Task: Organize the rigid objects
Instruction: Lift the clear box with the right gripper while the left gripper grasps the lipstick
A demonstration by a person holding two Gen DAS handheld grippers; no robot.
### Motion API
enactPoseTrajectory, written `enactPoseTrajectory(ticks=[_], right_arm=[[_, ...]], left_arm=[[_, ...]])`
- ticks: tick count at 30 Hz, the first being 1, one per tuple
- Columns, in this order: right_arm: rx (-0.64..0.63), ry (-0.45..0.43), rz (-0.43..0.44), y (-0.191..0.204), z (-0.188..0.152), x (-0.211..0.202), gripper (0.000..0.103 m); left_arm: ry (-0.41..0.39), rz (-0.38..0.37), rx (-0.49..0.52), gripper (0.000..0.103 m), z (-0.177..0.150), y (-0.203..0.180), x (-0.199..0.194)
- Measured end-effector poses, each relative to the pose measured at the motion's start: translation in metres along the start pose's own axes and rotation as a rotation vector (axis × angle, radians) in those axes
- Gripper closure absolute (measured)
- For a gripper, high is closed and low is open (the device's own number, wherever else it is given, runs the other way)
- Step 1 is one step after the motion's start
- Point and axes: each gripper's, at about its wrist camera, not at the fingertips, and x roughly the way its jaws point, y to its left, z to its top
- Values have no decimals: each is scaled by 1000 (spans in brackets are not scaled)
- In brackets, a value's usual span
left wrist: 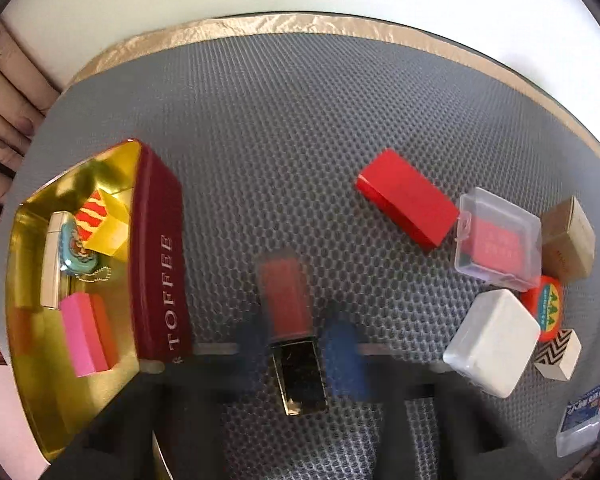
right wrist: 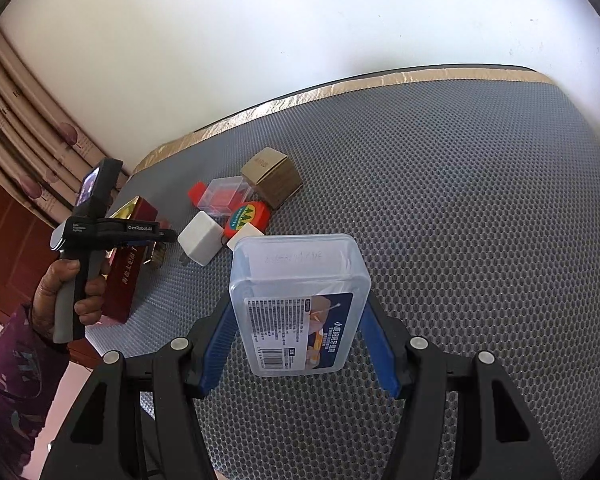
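An open dark red toffee tin [left wrist: 162,256] with a gold inside stands at the left and holds a pink block [left wrist: 85,334], a yellow striped box [left wrist: 102,220] and a keychain. My left gripper [left wrist: 300,340] is shut on a red and gold lighter-like case [left wrist: 290,320], blurred, just right of the tin. My right gripper [right wrist: 300,320] is shut on a clear plastic box with a label [right wrist: 300,304], held above the mat. The tin also shows in the right wrist view [right wrist: 130,264], next to the left gripper [right wrist: 156,236].
On the grey mesh mat [left wrist: 300,120] lie a red flat box [left wrist: 408,196], a clear box with red contents [left wrist: 498,236], a brown carton [left wrist: 568,240], a white cube [left wrist: 494,330], a round orange tape measure [left wrist: 546,308] and a chevron block [left wrist: 558,354].
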Motion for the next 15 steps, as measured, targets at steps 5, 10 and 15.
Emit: enactPoseTrajectory(ticks=[5, 10, 15], right_arm=[[7, 4, -4, 0, 1, 1, 46], [12, 2, -6, 1, 1, 1, 46], [19, -8, 0, 1, 1, -3, 46]], left_arm=[[-14, 3, 26, 83, -9, -5, -6], [-55, -59, 26, 83, -31, -12, -39], [-107, -117, 9, 83, -66, 2, -85]])
